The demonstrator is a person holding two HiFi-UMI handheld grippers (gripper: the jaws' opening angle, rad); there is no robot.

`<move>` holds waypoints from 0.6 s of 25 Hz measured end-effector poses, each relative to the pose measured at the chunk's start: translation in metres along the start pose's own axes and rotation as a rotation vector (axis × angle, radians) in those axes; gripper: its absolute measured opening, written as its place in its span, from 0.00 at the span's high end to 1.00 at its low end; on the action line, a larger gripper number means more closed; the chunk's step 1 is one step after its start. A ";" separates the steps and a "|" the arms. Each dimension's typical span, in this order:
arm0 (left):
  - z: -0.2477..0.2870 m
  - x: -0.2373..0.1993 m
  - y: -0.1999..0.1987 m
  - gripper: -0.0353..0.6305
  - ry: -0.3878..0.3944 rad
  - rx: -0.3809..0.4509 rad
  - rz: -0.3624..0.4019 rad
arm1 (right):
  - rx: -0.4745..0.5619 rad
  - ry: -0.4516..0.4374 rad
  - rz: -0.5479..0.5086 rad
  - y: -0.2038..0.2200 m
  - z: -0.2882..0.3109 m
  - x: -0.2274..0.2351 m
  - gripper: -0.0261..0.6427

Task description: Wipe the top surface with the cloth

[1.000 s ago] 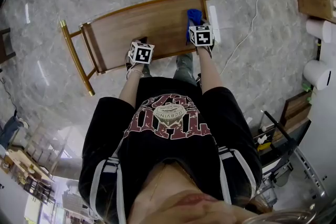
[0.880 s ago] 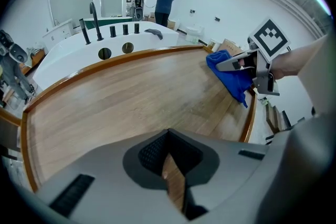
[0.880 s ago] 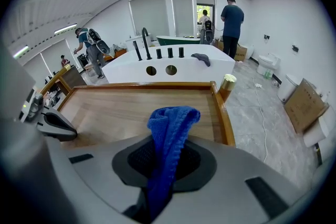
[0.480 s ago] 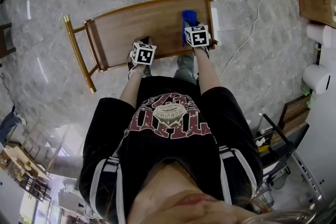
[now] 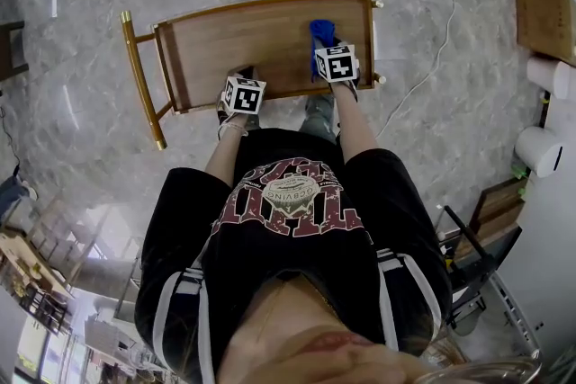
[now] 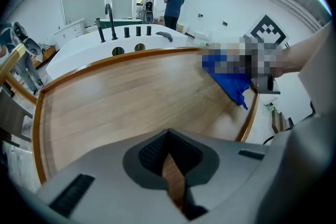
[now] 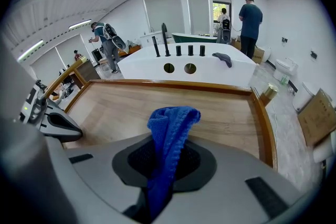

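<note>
The wooden top point(image 5: 243, 40) of a brass-framed cart lies in front of me, with a raised rim point(image 7: 265, 118). My right gripper point(image 5: 326, 45) is shut on a blue cloth point(image 5: 319, 31) near the top's right end. The cloth point(image 7: 170, 123) stands bunched between its jaws point(image 7: 163, 162) over the wood. The left gripper point(image 5: 239, 75) hovers at the near edge, left of middle. Its jaws point(image 6: 169, 165) are shut with nothing in them, bare wood point(image 6: 121, 102) ahead. In the left gripper view the cloth point(image 6: 231, 81) hangs at the right.
A white counter point(image 7: 184, 68) with black taps stands just beyond the cart. The brass handle point(image 5: 142, 76) sticks out at the left end. A white cable point(image 5: 432, 58) runs over the marble floor. Paper rolls point(image 5: 538, 148) and boxes are at the right; people stand far back.
The right gripper has slid the blue cloth a little to the left along the top, away from the right rim. The left gripper has hardly moved.
</note>
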State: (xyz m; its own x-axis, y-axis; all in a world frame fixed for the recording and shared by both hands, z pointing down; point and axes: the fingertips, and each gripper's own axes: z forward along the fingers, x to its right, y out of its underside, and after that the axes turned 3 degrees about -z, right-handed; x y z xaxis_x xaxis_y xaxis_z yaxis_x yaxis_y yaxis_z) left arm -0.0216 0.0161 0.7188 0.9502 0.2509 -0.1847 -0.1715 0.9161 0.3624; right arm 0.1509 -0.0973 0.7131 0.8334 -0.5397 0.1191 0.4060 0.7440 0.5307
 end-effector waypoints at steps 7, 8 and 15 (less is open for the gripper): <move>-0.011 -0.029 0.016 0.88 -0.037 -0.004 -0.050 | 0.004 -0.015 -0.005 -0.010 0.009 -0.017 0.88; -0.013 -0.034 0.017 0.87 -0.043 -0.003 -0.058 | 0.006 -0.017 -0.002 -0.012 0.010 -0.021 0.88; -0.028 -0.062 0.029 0.87 -0.105 0.002 -0.097 | 0.019 -0.073 -0.042 -0.027 0.019 -0.058 0.88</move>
State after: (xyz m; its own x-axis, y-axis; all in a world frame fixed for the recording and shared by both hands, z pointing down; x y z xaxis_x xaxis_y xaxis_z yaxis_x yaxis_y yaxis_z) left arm -0.0927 0.0360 0.7150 0.9843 0.1272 -0.1227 -0.0771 0.9338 0.3494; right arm 0.0844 -0.0932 0.7083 0.7856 -0.5985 0.1569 0.4325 0.7126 0.5524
